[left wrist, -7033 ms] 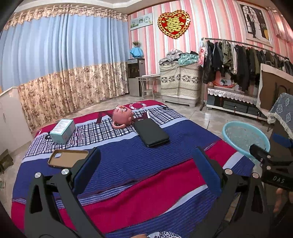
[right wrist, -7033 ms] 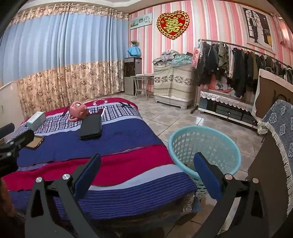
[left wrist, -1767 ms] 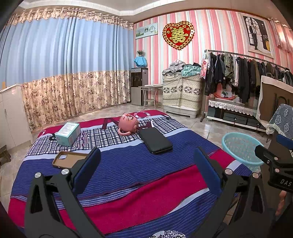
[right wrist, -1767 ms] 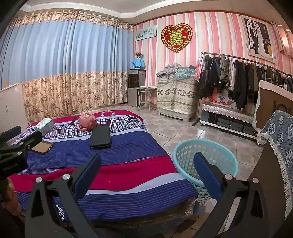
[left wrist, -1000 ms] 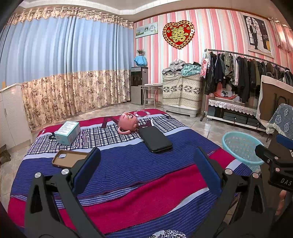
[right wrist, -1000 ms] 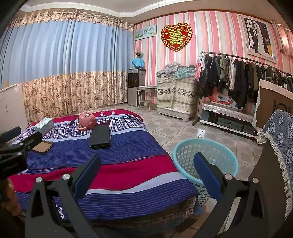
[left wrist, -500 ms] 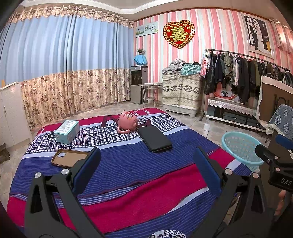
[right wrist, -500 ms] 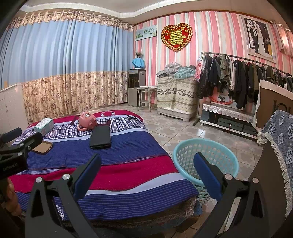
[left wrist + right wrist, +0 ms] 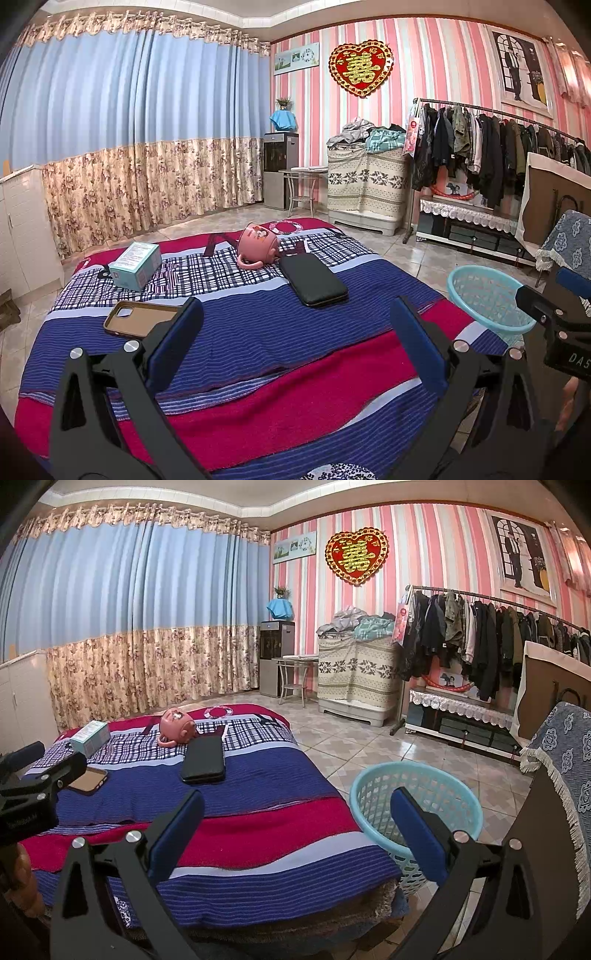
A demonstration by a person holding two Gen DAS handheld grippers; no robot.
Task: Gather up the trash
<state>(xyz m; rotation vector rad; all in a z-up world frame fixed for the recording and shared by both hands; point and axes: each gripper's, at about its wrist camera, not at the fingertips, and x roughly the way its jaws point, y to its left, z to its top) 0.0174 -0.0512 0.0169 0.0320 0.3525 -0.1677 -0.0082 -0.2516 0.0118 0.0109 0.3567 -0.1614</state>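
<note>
Blue pads are facing each other across a wide gap on my left hand-held gripper (image 9: 295,343); its jaws are standing fully apart and gripping nothing, hanging above the red band of the striped blanket (image 9: 258,332) on the bed. I am seeing the same on my right hand-held gripper (image 9: 295,834): pads spread wide, empty, touching nothing, poised over the bed's near corner with the turquoise basket (image 9: 417,812) showing between and behind its fingers.

On the bed, well ahead of both tools, several things are lying: a teal carton (image 9: 136,265) at the far left, a tan phone case (image 9: 138,319) just beyond the left finger of my left hand-held gripper, a pink mug (image 9: 258,245) tipped on its side, and a black wallet-like case (image 9: 313,279) just beside the mug. I cannot tell which of these counts as trash.

The basket is standing on the tiled floor (image 9: 369,738), right beside the bed. In the left view my right tool is showing at the right edge, near the basket's rim.
</note>
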